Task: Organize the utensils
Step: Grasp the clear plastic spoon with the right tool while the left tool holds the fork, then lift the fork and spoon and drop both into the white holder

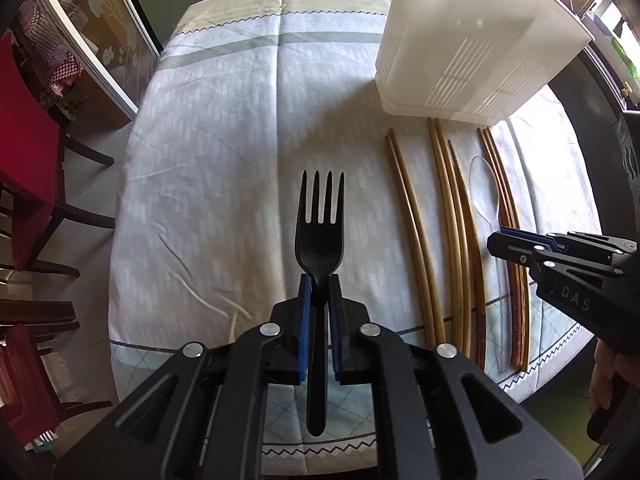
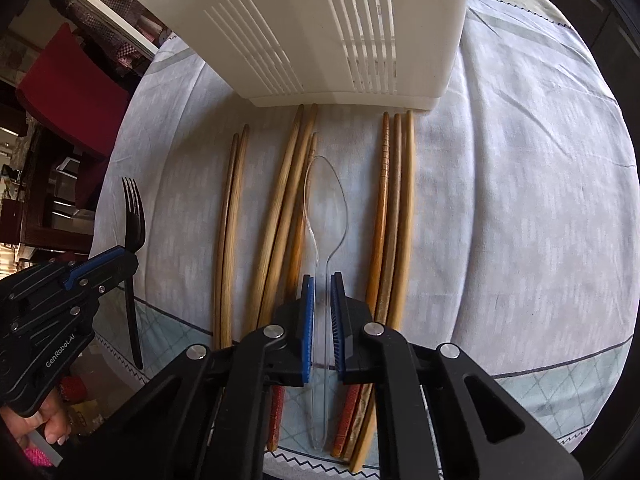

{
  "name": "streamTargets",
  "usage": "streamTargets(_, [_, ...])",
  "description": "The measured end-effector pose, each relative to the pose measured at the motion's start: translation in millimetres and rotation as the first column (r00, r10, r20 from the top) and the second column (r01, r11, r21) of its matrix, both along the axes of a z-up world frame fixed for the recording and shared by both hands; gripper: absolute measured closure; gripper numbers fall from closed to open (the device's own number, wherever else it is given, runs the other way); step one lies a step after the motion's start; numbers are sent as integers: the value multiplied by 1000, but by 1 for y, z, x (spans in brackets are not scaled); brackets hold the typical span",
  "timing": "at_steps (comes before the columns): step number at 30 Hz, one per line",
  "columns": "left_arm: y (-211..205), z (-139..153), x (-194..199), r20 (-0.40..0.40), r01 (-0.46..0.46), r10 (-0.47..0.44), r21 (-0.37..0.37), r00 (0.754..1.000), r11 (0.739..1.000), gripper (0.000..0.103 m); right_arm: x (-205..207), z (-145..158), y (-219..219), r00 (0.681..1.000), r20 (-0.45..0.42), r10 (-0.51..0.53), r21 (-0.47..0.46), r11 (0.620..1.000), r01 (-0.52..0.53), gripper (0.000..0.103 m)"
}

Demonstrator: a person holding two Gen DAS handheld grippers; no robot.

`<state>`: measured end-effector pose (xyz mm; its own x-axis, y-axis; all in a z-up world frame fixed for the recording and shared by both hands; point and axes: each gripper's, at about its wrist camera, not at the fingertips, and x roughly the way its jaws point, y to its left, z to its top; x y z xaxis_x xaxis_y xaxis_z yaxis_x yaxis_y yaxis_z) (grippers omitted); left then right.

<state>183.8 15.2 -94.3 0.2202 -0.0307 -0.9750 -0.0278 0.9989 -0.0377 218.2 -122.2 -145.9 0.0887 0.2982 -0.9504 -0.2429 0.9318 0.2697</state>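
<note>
Left wrist view: your left gripper (image 1: 320, 284) is clamped on the black plastic fork (image 1: 320, 240). The blue pads pinch its neck just below the tines, the tines point away from you, and the handle runs back between the fingers. The fork sits above the pale patterned tablecloth (image 1: 220, 140), well left of the chopsticks.

Right wrist view: your right gripper (image 2: 322, 284) has its blue pads drawn in against the handle of the clear plastic spoon (image 2: 326, 204). The jaws stand nearly closed, with only the thin handle between them. The spoon's bowl points toward the white slotted caddy (image 2: 320, 32), and its handle runs back toward the near table edge. Whether the spoon has left the cloth cannot be told.

Wooden chopsticks lie on the cloth in three groups, all running near to far:
- a left pair (image 2: 230, 220), on its own;
- a middle group (image 2: 284, 200), with the spoon lying against its right side;
- a right group (image 2: 394, 208), just right of the spoon.

Their far tips reach close to the caddy's base. The caddy stands at the far side of the table, empty-looking from outside; its interior is not visible.

Red chairs (image 1: 28, 128) stand off the table's left side. Your hand (image 2: 48, 420) shows on the left gripper's grip.
</note>
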Motion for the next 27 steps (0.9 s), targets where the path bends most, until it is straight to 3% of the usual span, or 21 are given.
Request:
streamTargets(5, [-3, 46, 1, 123, 24, -20, -30, 992, 999, 95, -12, 31, -15, 997, 78, -9, 136, 991, -2, 94])
streamTargets(9, [-12, 99, 11, 272, 52, -24, -96, 962, 994, 95, -25, 65, -35, 980, 191, -50, 251, 968, 0, 94])
streamTargets(11, [-22, 127, 19, 377, 74, -25, -117, 926, 990, 94, -32, 80, -47, 966, 245, -80, 305, 952, 1, 94])
streamTargets(15, [-37, 166, 43, 570, 110, -8, -144, 821, 983, 94, -40, 94, -63, 934, 331, -135, 351, 936, 11, 94])
streamTargets(21, [-51, 183, 78, 768, 104, 46, -146, 639, 984, 94, -37, 96, -84, 928, 341, -150, 380, 925, 10, 94])
streamTargets(23, [-57, 181, 83, 804, 83, 50, -123, 593, 989, 94, -42, 98, -88, 921, 358, -153, 379, 925, 7, 94])
streamTargets(25, [-62, 174, 91, 809, 75, 40, -103, 586, 992, 94, -47, 103, -97, 912, 380, -155, 376, 927, 1, 94])
streamTargets(27, [-62, 159, 98, 793, 73, 42, -109, 608, 991, 94, -49, 109, -102, 902, 403, -157, 377, 926, -7, 94])
